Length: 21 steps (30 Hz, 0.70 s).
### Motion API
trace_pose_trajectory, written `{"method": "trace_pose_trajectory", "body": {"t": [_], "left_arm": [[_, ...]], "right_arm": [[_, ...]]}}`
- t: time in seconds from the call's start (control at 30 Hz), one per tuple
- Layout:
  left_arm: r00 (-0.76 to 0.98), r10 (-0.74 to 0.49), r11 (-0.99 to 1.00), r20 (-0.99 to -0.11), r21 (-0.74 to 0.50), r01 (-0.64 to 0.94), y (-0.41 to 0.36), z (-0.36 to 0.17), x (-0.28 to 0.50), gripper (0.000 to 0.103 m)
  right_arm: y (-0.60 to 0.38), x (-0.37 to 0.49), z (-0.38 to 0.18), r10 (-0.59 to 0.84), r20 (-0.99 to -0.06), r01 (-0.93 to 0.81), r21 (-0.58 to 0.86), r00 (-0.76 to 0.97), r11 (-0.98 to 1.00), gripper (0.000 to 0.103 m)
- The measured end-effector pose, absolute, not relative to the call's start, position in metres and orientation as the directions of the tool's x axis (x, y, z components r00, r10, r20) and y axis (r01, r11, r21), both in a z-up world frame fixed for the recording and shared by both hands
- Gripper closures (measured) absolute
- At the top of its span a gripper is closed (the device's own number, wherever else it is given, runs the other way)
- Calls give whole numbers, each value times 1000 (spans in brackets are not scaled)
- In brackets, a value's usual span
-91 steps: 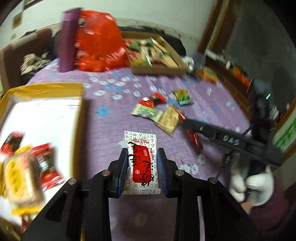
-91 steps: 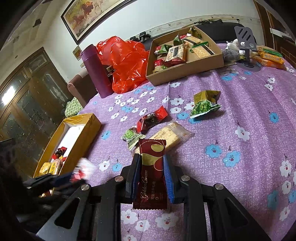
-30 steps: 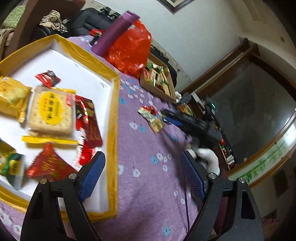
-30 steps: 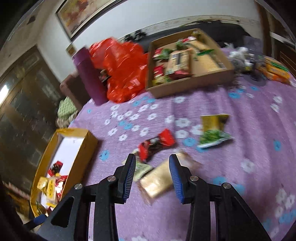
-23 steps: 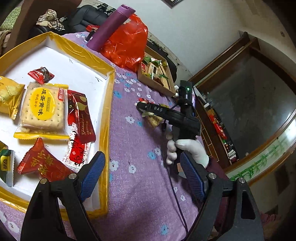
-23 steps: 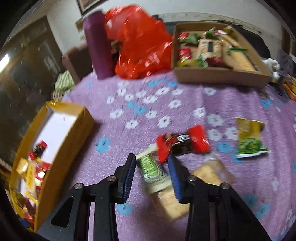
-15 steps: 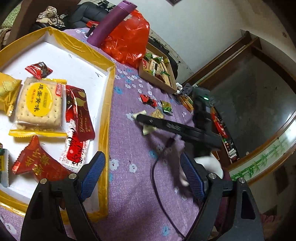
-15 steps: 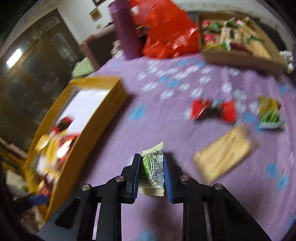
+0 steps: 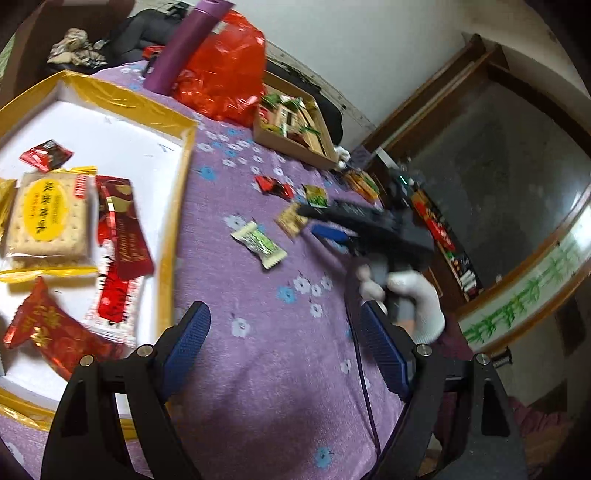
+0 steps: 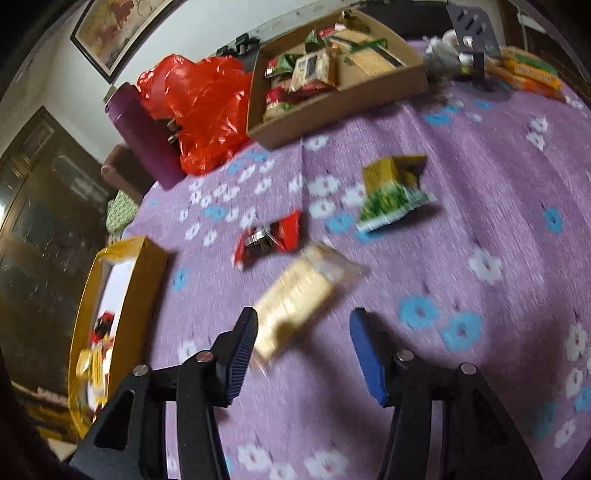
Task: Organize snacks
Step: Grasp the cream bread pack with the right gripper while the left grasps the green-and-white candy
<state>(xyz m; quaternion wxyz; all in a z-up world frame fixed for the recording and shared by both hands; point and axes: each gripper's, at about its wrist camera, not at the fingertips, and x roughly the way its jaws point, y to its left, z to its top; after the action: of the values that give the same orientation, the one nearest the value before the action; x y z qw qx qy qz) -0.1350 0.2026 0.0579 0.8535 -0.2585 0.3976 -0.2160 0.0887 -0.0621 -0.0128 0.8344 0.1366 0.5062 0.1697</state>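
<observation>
My left gripper [image 9: 284,347] is open and empty over the purple cloth beside the yellow box [image 9: 177,206], which holds several snacks, among them a cracker pack [image 9: 48,218] and a dark red bar [image 9: 123,229]. A small green-and-white candy packet [image 9: 258,243] lies loose on the cloth next to the box. My right gripper [image 10: 303,350] is open and empty, just short of a tan cracker pack [image 10: 299,291]. It also shows in the left wrist view [image 9: 325,223]. A red-and-black packet [image 10: 267,236] and a green-and-yellow packet [image 10: 393,192] lie beyond.
A brown cardboard box [image 10: 343,96] full of snacks stands at the back. A red plastic bag [image 10: 199,107] and a purple bottle [image 10: 144,136] stand to its left. Orange packs [image 10: 528,74] and a black stand [image 10: 472,33] sit at the back right.
My right gripper has let go of the green-and-white candy packet, which now lies on the cloth by the yellow box, and has swung back toward the tan cracker pack. My left gripper stayed open.
</observation>
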Motion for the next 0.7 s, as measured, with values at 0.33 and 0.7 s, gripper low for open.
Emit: {"method": "trace_pose_trajectory", "body": {"t": [0.33,0.7], "left_arm": [[555,-567,805,-609,-553,215,172,63,-134,20],[498,-491,867,-714,-455,203,132,54,-87,20]], "right_arm": [[7,84,-18,161,-822,-276,5,546,961,67],[-54,48,-9,309,-781,-290,171,543,942,69]]}}
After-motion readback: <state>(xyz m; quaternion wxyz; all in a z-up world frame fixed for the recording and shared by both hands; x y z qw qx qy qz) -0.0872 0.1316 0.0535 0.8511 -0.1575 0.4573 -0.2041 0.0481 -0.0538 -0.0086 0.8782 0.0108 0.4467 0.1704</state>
